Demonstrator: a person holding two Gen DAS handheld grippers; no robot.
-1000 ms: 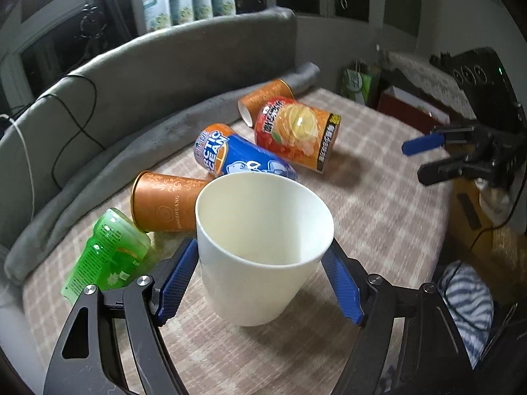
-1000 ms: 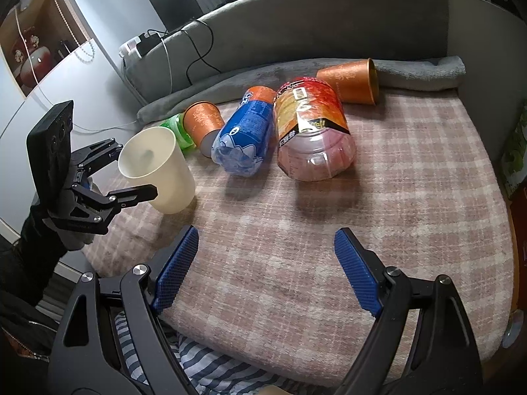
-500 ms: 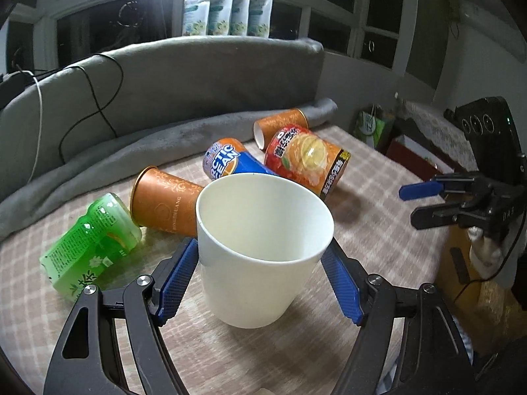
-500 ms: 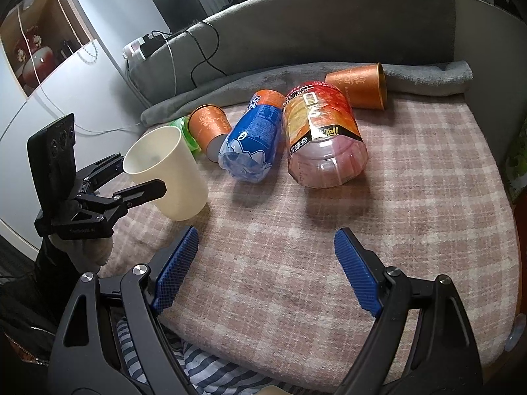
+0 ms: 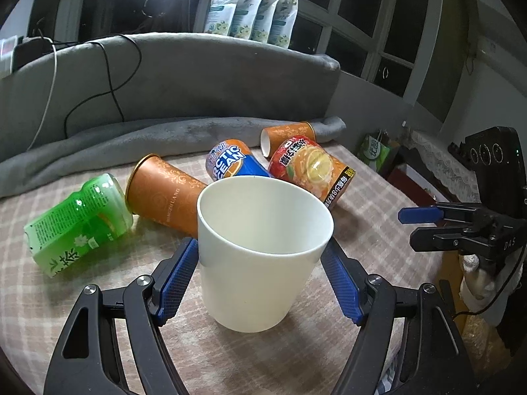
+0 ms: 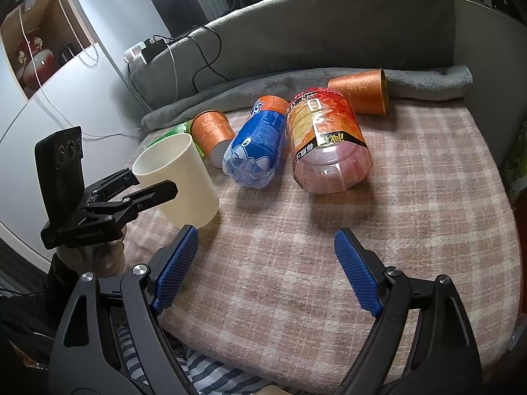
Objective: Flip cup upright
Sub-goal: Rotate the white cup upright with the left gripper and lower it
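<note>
A cream cup stands mouth up on the plaid cloth, tilted a little. My left gripper is shut on the cream cup, its blue pads pressed to both sides. In the right wrist view the cup is at the left with the left gripper around it. My right gripper is open and empty over the cloth's near edge; it also shows at the right of the left wrist view.
Lying on the cloth beyond the cup are a green bottle, an orange cup, a blue bottle, a red-orange bottle and a second orange cup. A grey blanket runs along the sofa back.
The left gripper has tipped the cup from leaning toward upright and moved it slightly toward the bottles. The right gripper has stayed open and nearly still.
</note>
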